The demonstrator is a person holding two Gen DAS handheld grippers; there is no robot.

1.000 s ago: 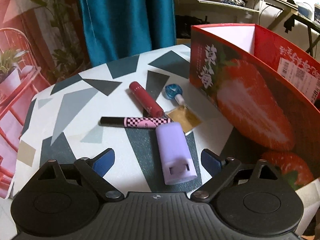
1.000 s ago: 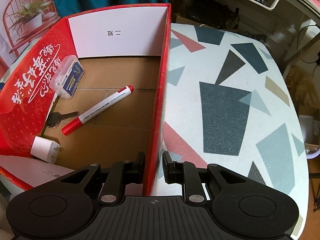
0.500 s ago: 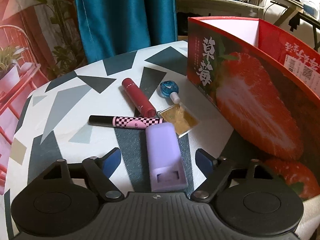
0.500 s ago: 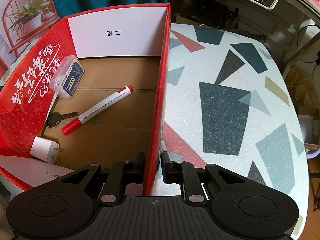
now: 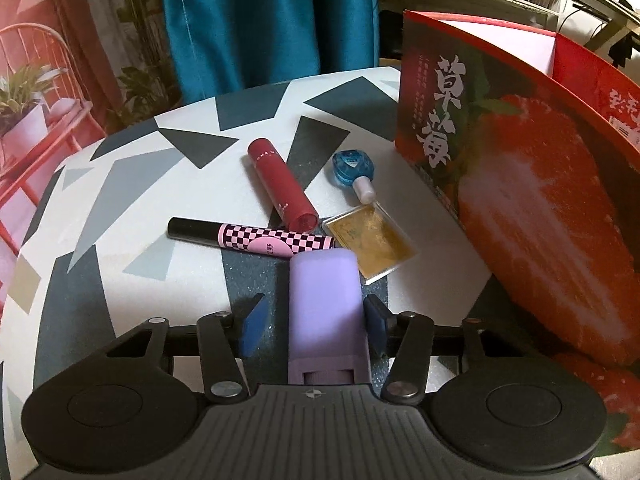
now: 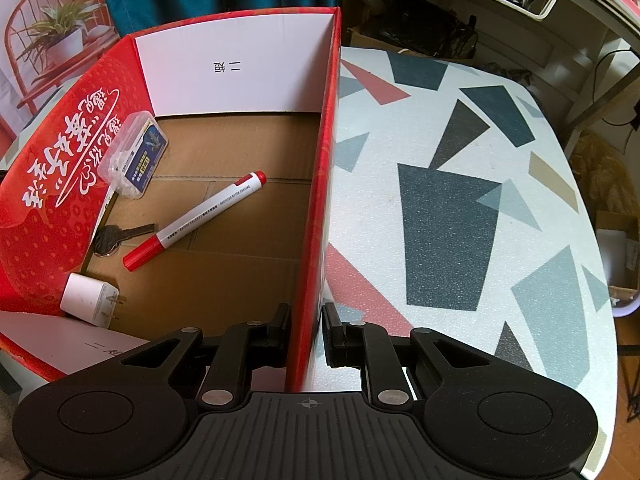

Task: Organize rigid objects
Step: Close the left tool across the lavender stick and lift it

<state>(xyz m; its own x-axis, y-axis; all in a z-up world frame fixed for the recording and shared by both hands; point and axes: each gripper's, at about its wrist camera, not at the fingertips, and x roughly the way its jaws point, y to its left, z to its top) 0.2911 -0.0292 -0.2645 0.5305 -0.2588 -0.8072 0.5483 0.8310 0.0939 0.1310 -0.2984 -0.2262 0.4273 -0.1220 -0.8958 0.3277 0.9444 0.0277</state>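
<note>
My left tongs (image 5: 315, 322) have just been closing around the lilac case (image 5: 326, 312) at 6 o'clock on the table (image 5: 132, 208), right pad touching, left pad apart, while my right tongs (image 6: 306, 334) pinch the box wall (image 6: 320, 208).

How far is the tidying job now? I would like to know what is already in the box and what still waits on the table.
Done: the red marker, key, white plug and clear case lie in the strawberry box, whose wall the right gripper clamps.

In hand: the left gripper has just been closing around the purple case; a gap remains on one side.

Left on the table: red tube, checkered pen, blue bottle, gold card.
</note>
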